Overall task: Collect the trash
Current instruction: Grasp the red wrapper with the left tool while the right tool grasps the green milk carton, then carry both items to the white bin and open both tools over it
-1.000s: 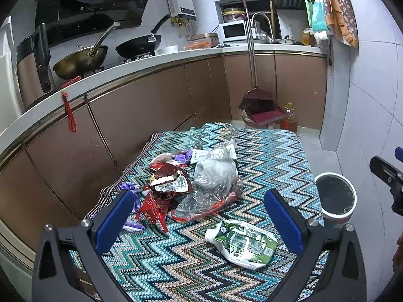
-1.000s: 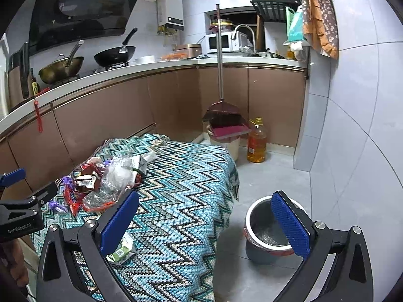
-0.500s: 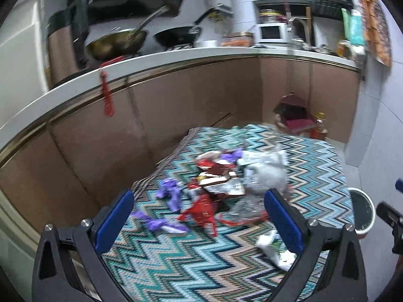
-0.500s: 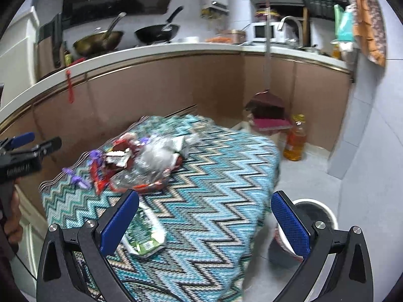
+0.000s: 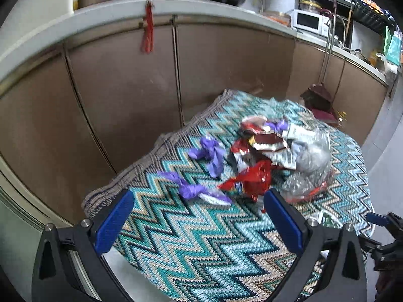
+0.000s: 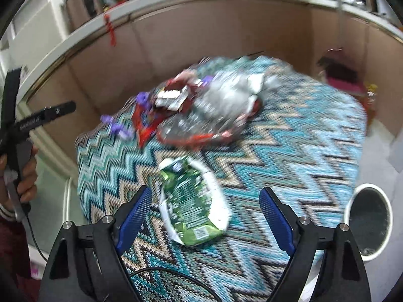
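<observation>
Trash lies on a table with a zigzag teal cloth [image 5: 201, 246]. In the left wrist view I see purple wrappers [image 5: 194, 188], red foil wrappers [image 5: 252, 181] and a crumpled clear plastic bag [image 5: 312, 161]. My left gripper [image 5: 199, 224] is open and empty, just short of the purple wrapper. In the right wrist view a green and white snack bag [image 6: 194, 206] lies flat between the fingertips of my open, empty right gripper [image 6: 206, 221], which hovers over it. The pile of red foil and clear plastic [image 6: 209, 108] lies beyond.
A white round bin [image 6: 370, 219] stands on the floor right of the table. Brown kitchen cabinets [image 5: 126, 88] curve behind the table under a white counter. A dustpan and broom [image 5: 320, 98] lean at the far corner. A red tassel [image 5: 148, 32] hangs from the counter.
Both grippers have swung left and down toward the table. The left one now faces the purple wrappers; the right one has come over the green snack bag. Both stay open.
</observation>
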Motion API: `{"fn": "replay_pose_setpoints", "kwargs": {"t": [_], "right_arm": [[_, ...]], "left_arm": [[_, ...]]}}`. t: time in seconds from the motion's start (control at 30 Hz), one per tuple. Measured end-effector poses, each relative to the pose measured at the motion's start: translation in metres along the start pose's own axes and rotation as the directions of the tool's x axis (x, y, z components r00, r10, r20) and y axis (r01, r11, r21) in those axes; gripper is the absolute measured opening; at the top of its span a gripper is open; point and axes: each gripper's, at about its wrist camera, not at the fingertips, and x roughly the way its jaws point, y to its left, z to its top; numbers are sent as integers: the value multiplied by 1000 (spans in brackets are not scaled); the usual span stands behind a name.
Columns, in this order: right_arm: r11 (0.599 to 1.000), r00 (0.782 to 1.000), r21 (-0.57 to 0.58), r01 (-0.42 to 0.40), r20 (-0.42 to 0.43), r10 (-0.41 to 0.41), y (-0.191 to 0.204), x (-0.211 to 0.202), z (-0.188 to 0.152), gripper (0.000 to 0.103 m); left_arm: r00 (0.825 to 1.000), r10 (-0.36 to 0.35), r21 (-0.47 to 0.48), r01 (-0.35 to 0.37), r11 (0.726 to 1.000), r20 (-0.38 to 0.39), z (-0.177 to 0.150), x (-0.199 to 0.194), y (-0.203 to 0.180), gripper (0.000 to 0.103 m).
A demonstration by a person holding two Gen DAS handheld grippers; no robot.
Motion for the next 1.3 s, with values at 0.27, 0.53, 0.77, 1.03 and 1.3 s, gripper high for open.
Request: {"fn": "replay_pose_setpoints", "kwargs": {"t": [0.27,0.53,0.77,1.03,1.3], "right_arm": [[994,990,-67,-84,-116,75,2,44,3,87],[983,972,-126,-133,-208,104,2,74,5,87],[973,971,-195,-123,-227,78,11,82,2,85],[974,965,-109,-200,-196,176,5,76,4,29],[971,970,-88,-224,-116,213,13,51,0,18]], "left_arm": [[989,-128,132,138,982,-79,1,50,-41,103],[983,-111,221,142,965,-146,8,110,-73,101],[961,-121,155,162,975,-247,1,149,-67,42],[970,-138,115,164,980,-200,-1,136,-57,23],[979,-152,101,166,981,-139,3,100,-53,18]]}}
